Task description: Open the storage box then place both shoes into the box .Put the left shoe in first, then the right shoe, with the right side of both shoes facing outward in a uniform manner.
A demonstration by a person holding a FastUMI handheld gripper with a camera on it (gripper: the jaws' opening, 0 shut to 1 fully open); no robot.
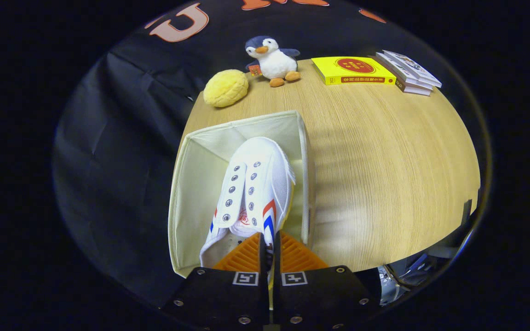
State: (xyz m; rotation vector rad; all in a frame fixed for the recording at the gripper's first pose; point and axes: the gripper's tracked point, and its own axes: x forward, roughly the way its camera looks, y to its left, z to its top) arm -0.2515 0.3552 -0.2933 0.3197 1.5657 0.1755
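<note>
A white canvas shoe with red and blue side stripes and empty eyelets hangs toe-forward inside the open cream fabric storage box. My gripper is shut on the shoe's heel-side collar, both fingers pinching the thin fabric between them. The shoe's toe points toward the box's far wall. The box stands at the table's left edge, its top open, pale inner walls visible around the shoe. The box floor is mostly hidden under the shoe.
The wooden table stretches right of the box. Beyond the box sit a yellow plush bun, a penguin plush, a yellow book and a stack of white books. Black cloth hangs left.
</note>
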